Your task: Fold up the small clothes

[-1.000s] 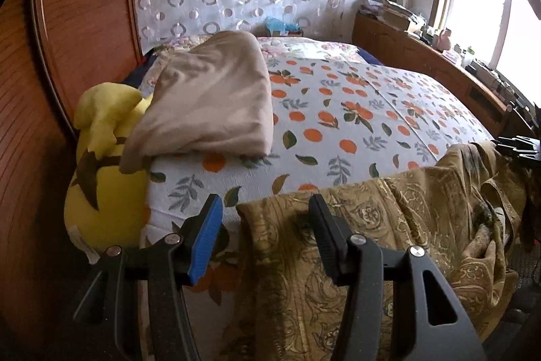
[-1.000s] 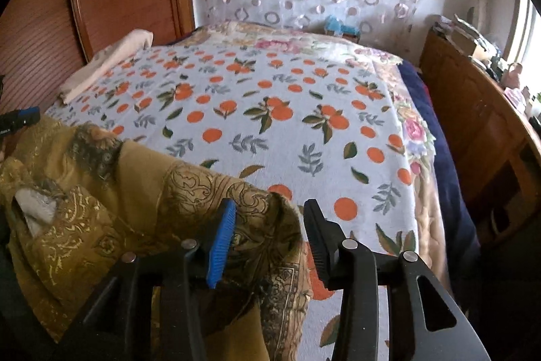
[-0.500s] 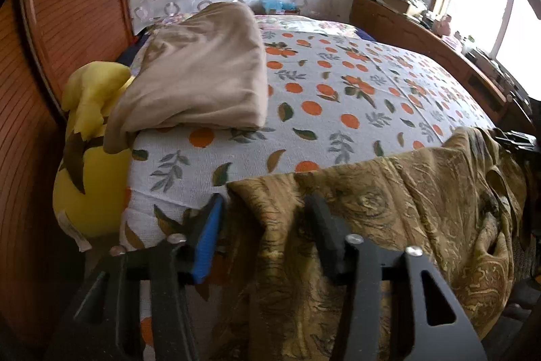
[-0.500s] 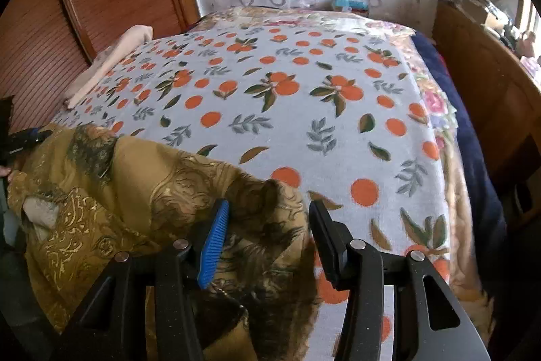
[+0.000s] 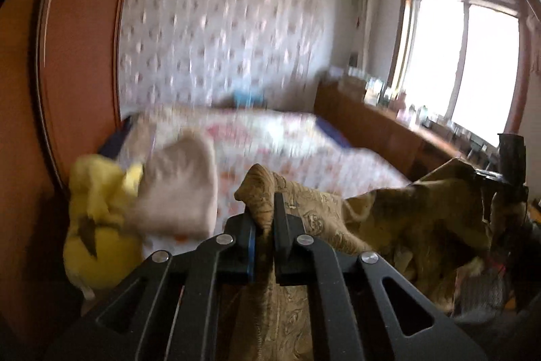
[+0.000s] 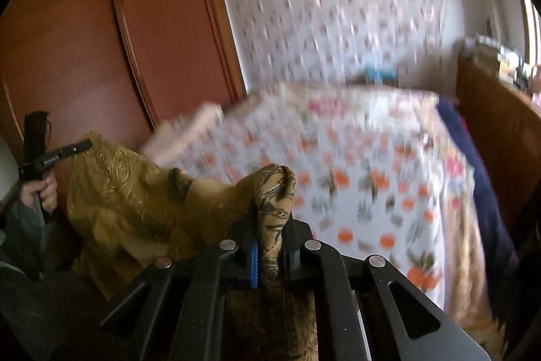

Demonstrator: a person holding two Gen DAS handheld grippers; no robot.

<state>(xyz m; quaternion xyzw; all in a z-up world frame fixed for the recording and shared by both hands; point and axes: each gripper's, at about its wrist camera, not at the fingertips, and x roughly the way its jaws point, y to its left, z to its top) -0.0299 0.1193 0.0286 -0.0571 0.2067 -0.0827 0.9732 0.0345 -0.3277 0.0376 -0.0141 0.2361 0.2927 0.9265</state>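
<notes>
A mustard-gold patterned garment [image 5: 399, 219] hangs stretched between my two grippers, lifted above the bed's near edge. My left gripper [image 5: 263, 208] is shut on one bunched corner of it. My right gripper [image 6: 270, 219] is shut on the other corner; the cloth [image 6: 128, 192] sags away to the left there. The right gripper shows at the far right of the left wrist view [image 5: 507, 178]. The left gripper shows at the left of the right wrist view [image 6: 50, 158]. Both views are blurred by motion.
The bed with the orange-print cover [image 6: 355, 178] lies ahead. A folded beige cloth [image 5: 179, 192] and a yellow plush toy [image 5: 98, 225] sit at its left side. A wooden wardrobe [image 6: 152, 39] stands left, a wooden cabinet [image 5: 378, 131] under the window right.
Both grippers have closed on corners of the gold garment and lifted it up off the bed edge; the cameras now tilt upward.
</notes>
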